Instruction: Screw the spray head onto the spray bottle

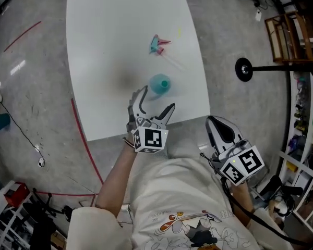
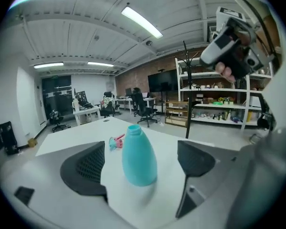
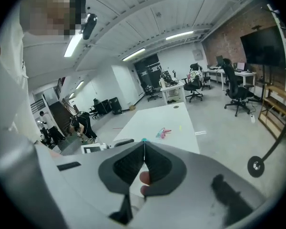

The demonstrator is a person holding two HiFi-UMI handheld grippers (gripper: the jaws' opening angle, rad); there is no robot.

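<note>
head view: bottle (image 1: 159,83) near left tool (image 1: 158,98)

Our left tongs (image 1: 157,99) open, our right tongs (image 1: 215,123) closed

We hold the left tongs out in front on a bare, extended forearm (image 1: 117,176), jaws spread wide. The right tongs sit close beside our torso, jaws pressed together, pointing ahead and downward.

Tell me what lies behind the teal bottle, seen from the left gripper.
The pink-and-teal spray head lies on the white table beyond the bottle, apart from it. In the left gripper view the bottle covers part of it.
</note>
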